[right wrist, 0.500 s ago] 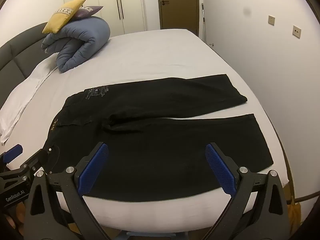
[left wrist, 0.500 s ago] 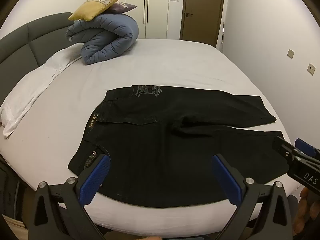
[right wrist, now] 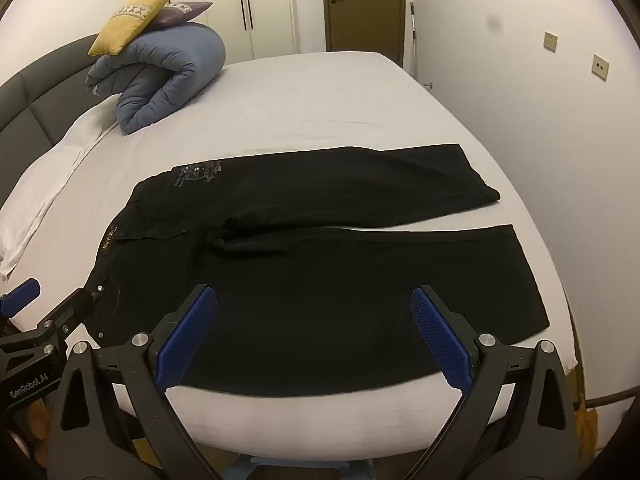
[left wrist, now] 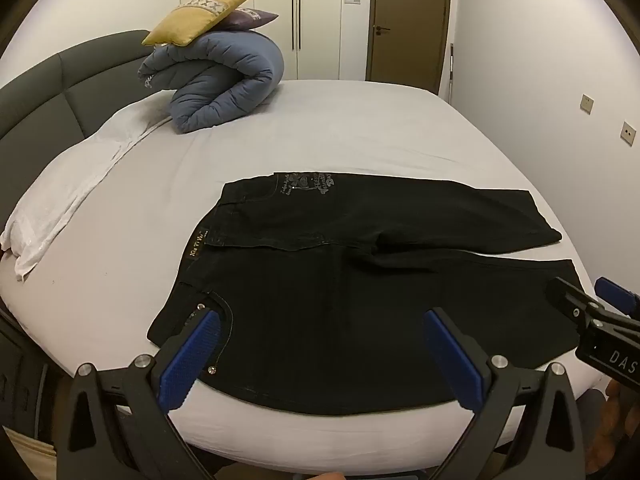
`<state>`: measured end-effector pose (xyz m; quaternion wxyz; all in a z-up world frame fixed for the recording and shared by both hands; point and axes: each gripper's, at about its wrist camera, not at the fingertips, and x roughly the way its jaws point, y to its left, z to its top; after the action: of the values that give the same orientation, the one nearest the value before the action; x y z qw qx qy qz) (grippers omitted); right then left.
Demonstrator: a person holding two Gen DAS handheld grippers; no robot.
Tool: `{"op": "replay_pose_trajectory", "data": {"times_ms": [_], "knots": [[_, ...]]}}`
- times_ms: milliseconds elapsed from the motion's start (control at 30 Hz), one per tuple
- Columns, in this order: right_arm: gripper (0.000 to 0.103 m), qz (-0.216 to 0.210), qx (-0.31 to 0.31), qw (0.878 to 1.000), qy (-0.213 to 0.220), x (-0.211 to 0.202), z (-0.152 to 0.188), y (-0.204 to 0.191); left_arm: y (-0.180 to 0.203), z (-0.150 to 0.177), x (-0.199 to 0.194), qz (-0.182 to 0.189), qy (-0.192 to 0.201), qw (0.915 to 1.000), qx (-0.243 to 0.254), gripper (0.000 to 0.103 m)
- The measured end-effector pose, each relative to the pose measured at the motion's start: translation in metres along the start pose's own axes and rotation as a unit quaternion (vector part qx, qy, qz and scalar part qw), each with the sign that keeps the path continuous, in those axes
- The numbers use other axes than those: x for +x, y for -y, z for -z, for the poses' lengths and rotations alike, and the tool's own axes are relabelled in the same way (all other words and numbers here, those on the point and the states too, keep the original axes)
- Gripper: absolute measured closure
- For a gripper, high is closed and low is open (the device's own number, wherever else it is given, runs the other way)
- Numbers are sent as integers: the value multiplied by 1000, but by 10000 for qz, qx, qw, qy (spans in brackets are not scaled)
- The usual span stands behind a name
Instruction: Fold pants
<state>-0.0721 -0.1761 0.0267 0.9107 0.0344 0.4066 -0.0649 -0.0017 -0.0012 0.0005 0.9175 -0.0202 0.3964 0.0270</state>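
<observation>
Black denim pants (left wrist: 360,280) lie flat and unfolded on the white-sheeted bed (left wrist: 340,128), waistband toward the grey padded headboard (left wrist: 60,80), two legs side by side with a thin gap between them, near leg along the bed's front edge. Left gripper (left wrist: 324,356) is wide open, holding nothing, over the waist end. Right gripper (right wrist: 314,336) is also wide open and empty, over the near leg. Rolled blue quilt (left wrist: 224,84) sits near the headboard, yellow cushion (left wrist: 196,16) on top.

Bare sheet (right wrist: 320,112) beyond pants (right wrist: 320,280); rolled duvet (right wrist: 160,76) probably clear, far-left.
</observation>
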Motion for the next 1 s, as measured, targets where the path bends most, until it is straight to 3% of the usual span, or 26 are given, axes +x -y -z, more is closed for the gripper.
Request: {"op": "replay_pose_trajectory", "data": {"times_ms": [1000], "knots": [[4, -45, -129, 9999, -92, 3, 6, -11, -7, 2, 0, -3, -9, 10000, -33, 0]]}}
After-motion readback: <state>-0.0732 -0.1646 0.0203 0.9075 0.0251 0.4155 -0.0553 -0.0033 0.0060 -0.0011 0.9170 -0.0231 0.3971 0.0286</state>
